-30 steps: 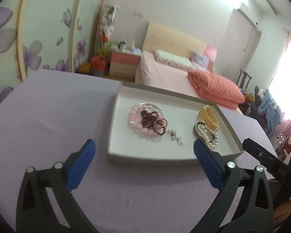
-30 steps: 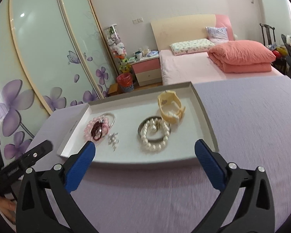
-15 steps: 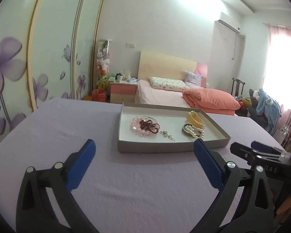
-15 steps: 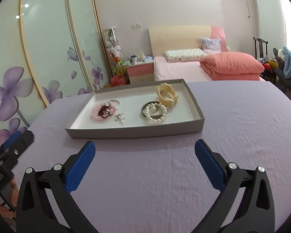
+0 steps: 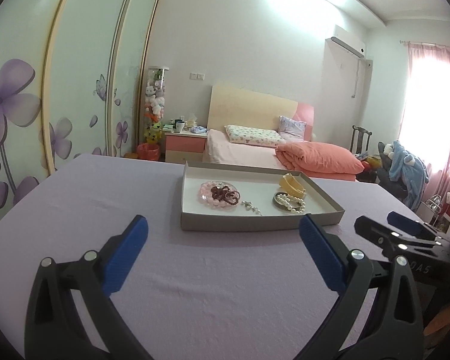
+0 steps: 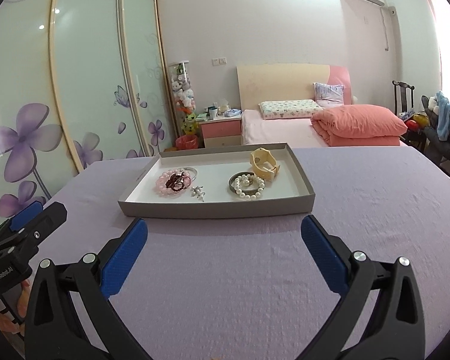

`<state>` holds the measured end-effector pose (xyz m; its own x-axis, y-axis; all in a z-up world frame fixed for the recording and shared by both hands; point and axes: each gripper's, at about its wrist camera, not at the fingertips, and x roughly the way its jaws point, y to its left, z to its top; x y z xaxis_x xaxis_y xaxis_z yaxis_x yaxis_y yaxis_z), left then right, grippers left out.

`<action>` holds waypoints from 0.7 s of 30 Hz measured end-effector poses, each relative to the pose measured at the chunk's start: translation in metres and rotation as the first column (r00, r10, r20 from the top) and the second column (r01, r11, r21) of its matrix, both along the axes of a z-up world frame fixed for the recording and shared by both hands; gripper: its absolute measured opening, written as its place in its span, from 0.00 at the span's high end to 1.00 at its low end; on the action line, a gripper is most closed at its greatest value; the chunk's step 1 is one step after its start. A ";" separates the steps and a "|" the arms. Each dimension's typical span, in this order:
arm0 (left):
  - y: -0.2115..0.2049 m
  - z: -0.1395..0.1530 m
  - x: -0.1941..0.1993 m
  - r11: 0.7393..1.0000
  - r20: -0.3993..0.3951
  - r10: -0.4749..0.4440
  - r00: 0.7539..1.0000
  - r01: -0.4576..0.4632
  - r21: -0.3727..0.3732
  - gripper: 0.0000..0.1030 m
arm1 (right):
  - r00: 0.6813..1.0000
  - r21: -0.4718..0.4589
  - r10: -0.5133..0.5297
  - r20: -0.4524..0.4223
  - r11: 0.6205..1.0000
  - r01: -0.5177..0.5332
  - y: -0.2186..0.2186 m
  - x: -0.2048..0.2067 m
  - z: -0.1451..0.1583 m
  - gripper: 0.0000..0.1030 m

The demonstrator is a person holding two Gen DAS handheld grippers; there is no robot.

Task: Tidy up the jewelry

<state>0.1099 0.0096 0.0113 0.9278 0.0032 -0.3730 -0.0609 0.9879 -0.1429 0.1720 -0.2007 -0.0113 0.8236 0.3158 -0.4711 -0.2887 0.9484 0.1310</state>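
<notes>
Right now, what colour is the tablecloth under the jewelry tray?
Pale lilac tablecloth, plain; clearest in the right wrist view.

A lilac tablecloth (image 6: 360, 204) fills the lower frame. At centre, a tray (image 6: 216, 209) is grey outside, white inside, holding a pale pink bead bracelet (image 6: 165, 184) with a dark red one (image 6: 177, 181) on it, a white pearl bracelet (image 6: 249, 187) and a cream watch (image 6: 264, 162). Both pairs of black fingers carry blue pads (image 6: 124, 262). At left, frosted wardrobe doors (image 6: 84, 90) show purple flowers; upper right, a salmon duvet (image 6: 360, 124)
</notes>
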 end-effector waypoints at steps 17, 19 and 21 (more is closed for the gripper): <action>-0.001 0.002 0.006 0.999 -0.013 -0.034 0.999 0.034 -0.001 0.04 | 1.000 -0.009 -0.020 -0.002 1.000 0.020 -0.002 -0.001 -0.006 0.02; -0.001 0.003 0.006 0.999 -0.011 -0.034 0.999 0.034 0.001 0.04 | 1.000 -0.008 -0.019 0.000 1.000 0.019 -0.002 -0.001 -0.005 0.02; -0.002 0.003 0.007 0.999 -0.010 -0.034 0.999 0.034 0.002 0.04 | 1.000 -0.008 -0.017 0.004 1.000 0.017 -0.002 -0.001 -0.004 0.02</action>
<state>0.1168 0.0077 0.0146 0.9236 -0.0278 -0.3823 -0.0284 0.9896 -0.1407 0.1708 -0.2031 -0.0156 0.8306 0.2977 -0.4707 -0.2729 0.9543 0.1221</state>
